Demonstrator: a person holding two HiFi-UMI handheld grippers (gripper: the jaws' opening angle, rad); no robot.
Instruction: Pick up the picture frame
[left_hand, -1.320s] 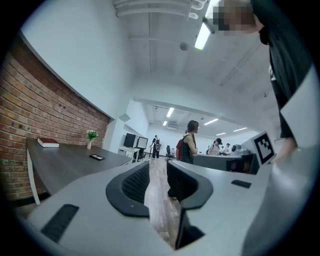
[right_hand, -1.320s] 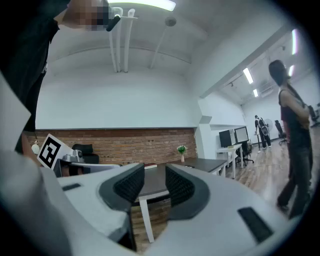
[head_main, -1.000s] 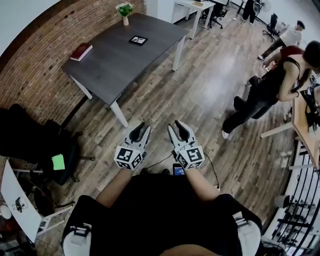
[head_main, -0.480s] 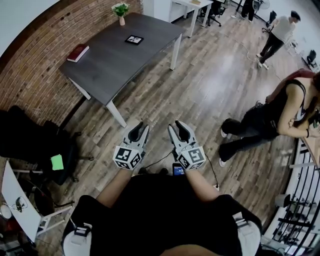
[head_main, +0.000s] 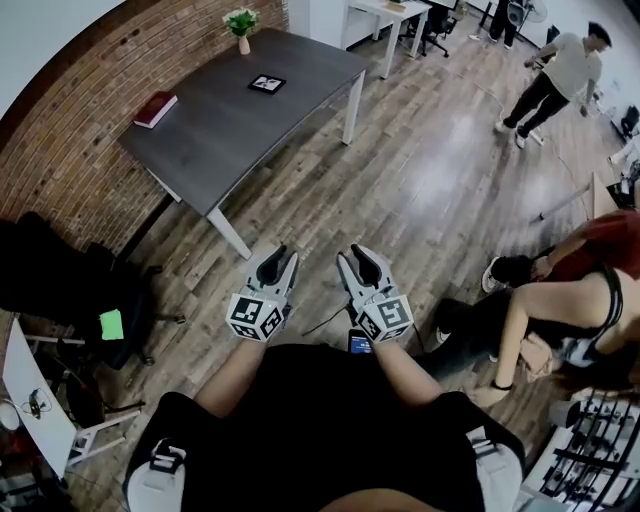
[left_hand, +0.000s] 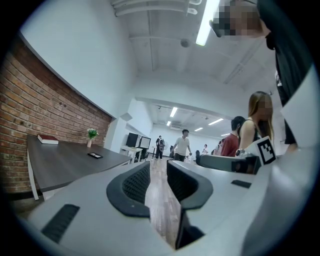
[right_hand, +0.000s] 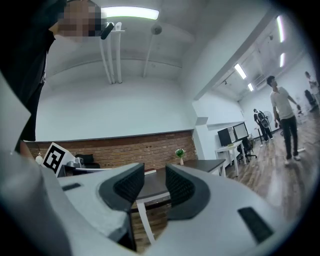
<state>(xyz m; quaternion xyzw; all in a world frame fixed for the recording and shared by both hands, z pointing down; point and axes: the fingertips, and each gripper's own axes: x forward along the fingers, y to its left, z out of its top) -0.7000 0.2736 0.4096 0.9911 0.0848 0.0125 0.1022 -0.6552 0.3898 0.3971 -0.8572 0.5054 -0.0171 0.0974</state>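
head view: the picture frame (head_main: 267, 84) lies flat near the far edge of the desk (head_main: 225, 135), well apart from the left gripper (head_main: 284, 254) and right gripper (head_main: 356, 251).
left gripper view: jaws slightly apart, nothing between.
right gripper view: the same.
such narrow gaps could likely nudge the flat frame toward the edge rather than grip it.

Bright ceiling strips — heavy fisheye edges

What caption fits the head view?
Open left gripper and open right gripper hover above the floor; picture frame lies on the grey table.
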